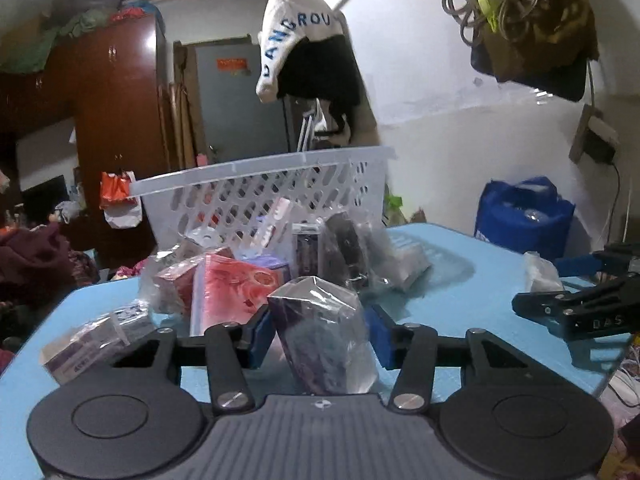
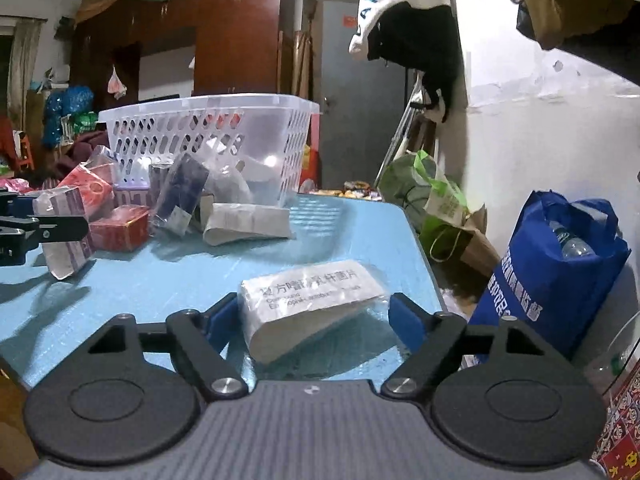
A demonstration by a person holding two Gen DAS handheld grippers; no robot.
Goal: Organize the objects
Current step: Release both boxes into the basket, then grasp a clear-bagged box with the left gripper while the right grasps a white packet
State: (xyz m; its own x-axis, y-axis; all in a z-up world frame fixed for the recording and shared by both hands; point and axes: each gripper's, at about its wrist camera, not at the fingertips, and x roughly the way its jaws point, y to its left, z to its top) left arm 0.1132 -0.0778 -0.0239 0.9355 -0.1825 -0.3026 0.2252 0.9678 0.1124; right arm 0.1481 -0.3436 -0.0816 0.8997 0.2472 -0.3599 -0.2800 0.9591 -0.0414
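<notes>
On the blue table (image 1: 460, 280) my left gripper (image 1: 318, 336) is shut on a purple box wrapped in clear plastic (image 1: 316, 320), which stands upright between the blue pads. The right wrist view shows that box (image 2: 60, 232) at the far left, with the left gripper's fingers (image 2: 60, 226) across it. My right gripper (image 2: 314, 316) is shut on a white box with printed text, in clear wrap (image 2: 312, 300), lying flat on the table near its right edge. A white perforated basket (image 1: 260, 164) (image 2: 208, 104) stands behind.
A pile of wrapped boxes (image 1: 236, 280) (image 2: 120, 224), red, purple and dark, lies in front of the basket. A blue bag (image 2: 560, 272) and a green bag (image 2: 436, 188) sit on the floor past the table's right edge. A garment (image 1: 312, 52) hangs above.
</notes>
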